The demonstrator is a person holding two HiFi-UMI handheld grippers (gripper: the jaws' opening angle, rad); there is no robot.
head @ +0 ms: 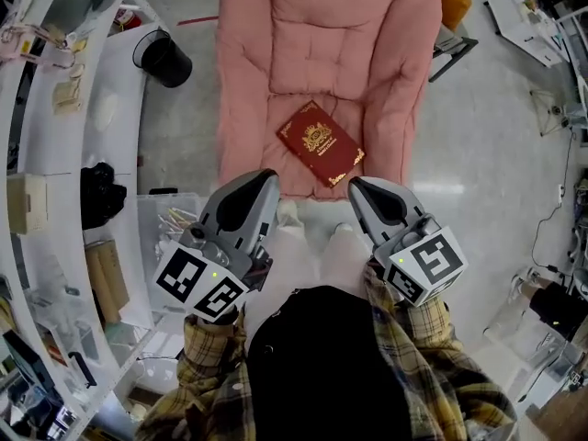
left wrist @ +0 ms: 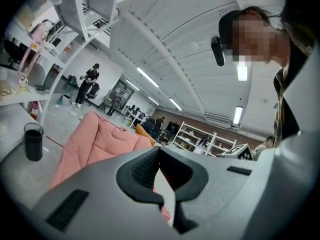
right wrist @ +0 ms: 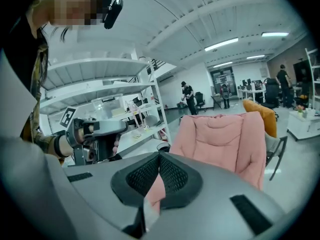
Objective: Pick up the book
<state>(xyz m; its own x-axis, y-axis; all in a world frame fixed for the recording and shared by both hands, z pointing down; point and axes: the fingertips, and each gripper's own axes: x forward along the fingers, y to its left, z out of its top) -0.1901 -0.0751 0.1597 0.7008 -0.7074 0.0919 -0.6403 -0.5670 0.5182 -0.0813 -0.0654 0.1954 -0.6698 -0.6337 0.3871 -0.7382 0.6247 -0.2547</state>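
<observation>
The red book (head: 320, 142) lies flat on the seat of the pink chair (head: 257, 81), near the front edge and turned a bit sideways. Its gold picture faces up. Nothing is touching it.

Your left gripper (head: 265, 180) is just in front of the seat, to the left of the book. Its jaws are squeezed together with nothing between them. Your right gripper (head: 356, 187) is just in front of the seat on the other side. Its jaws are closed too and hold nothing. The book sits a little past the two tips, between them.

On the floor to the left of the chair stands a black bucket (head: 163, 58). It is dark inside, so you cannot tell what is in it. Near your left gripper is a clear box (head: 156, 202) with some thin pale sticks in it.
</observation>
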